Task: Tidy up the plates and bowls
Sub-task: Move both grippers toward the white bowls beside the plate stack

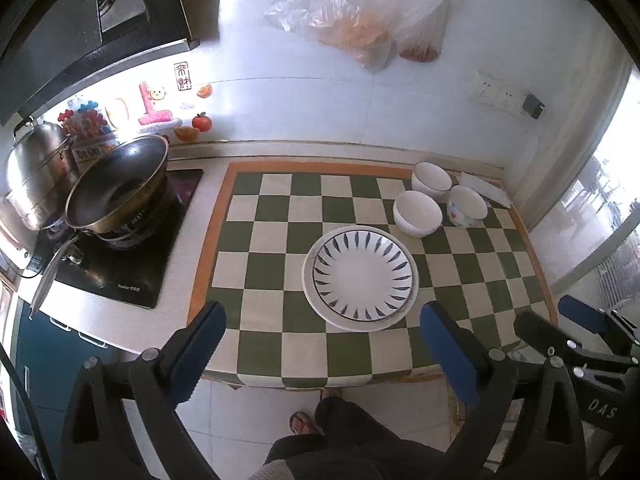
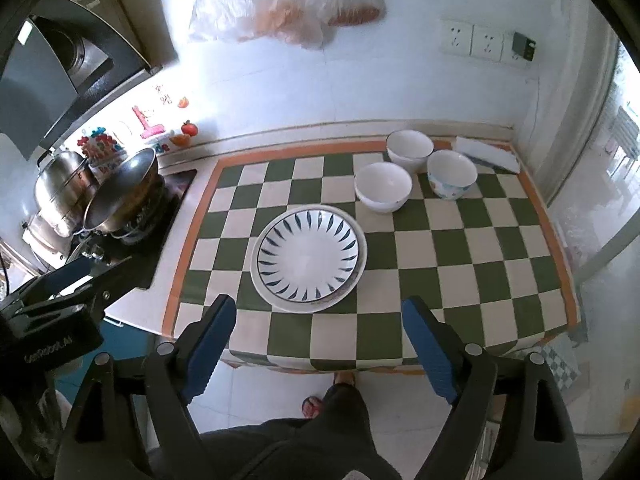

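We count three bowls (image 2: pixel 383 186) (image 2: pixel 409 155) (image 2: pixel 452 179), empty, at two o'clock of two stacked plates (image 2: pixel 308 258); our left gripper (image 1: pixel 324 354) and right gripper (image 2: pixel 322 346) wide, empty.

Leaf-patterned plate (image 2: pixel 311 255) atop a white plate (image 2: pixel 264 284) — three bowls (image 2: pixel 383 186) behind — on checkered cloth (image 2: pixel 500 248)

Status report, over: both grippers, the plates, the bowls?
Left gripper and right gripper open, empty. Patterned plate stacked on plain plate. Three bowls behind, unstacked. Nothing blocking.

Left gripper (image 1: pixel 320 344) jaws spread wide, nothing between them, angled steeply down. Right gripper (image 2: pixel 320 340) same: jaws wide apart, empty, pitched down, just beside the left.
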{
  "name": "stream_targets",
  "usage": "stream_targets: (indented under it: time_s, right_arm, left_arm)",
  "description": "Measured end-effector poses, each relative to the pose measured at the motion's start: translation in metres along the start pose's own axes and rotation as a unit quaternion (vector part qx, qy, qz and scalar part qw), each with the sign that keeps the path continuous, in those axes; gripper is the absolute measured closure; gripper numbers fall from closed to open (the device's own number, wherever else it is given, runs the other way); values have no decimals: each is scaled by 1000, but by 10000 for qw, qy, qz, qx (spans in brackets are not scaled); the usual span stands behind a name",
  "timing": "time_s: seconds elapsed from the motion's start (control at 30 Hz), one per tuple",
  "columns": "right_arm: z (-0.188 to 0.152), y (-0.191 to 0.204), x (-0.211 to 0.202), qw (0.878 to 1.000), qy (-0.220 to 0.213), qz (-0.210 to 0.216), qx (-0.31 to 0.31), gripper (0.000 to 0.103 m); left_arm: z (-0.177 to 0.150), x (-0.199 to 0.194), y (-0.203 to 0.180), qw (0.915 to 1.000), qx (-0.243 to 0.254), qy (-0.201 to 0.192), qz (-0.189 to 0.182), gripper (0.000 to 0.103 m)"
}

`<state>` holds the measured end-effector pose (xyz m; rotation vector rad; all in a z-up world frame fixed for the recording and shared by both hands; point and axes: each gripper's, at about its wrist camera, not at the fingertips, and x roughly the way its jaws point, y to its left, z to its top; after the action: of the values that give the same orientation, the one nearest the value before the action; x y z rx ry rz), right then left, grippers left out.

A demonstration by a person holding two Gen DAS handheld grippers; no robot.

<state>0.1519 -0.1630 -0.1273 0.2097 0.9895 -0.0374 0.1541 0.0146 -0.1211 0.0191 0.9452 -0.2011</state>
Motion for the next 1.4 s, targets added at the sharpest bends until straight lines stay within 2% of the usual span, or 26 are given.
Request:
stream_targets:
  time_s: [0.33,0.47,0.6,0.77,0.9,1.0,1.1,1.13,1.2,1.27,1.33,1.4]
  right_arm:
    - [-4,-2,-11,10000,22,62,61,14]
    - [0,-14,0,9997,112,134,198,13]
    - [14,-40,23,9990,168,209,365,13]
    - [47,-87,74,9968,267,317,679,13]
    - [80,-135,137,9927,654,296,972,13]
    - [103,-164,189,9895,935,307,1058,13]
    - [126,-189,243,9840,1250,498,1165,15]
    - [132,-195,259,9823,1354,520,1184,17]
    - [144,-206,294,9790,1539,609,1192,24]
    - [154,-213,325,9752,1746,657,1190,32]
    - [160,-216,347,9723,1877,725,1188,42]
    - [167,-218,369,9696,2000,781,1177,45]
  left_arm:
    - [-8,0,-8,9999,78,127,16,3]
    - [-3,10,-16,9998,123,154,58,3]
    - [13,35,-30,9996,145,219,77,3]
    - [45,95,-58,9989,254,373,148,3]
    - [79,167,-82,9961,363,791,144,3]
    - [101,227,-98,9913,383,1254,82,3]
    - [118,276,-113,9873,436,1520,124,5]
    - [122,290,-116,9864,427,1582,157,6]
    - [132,319,-123,9831,425,1777,111,16]
    - [139,344,-126,9788,381,2014,44,32]
    - [144,370,-129,9738,305,2251,-45,44]
    - [148,389,-131,9697,265,2428,-71,53]
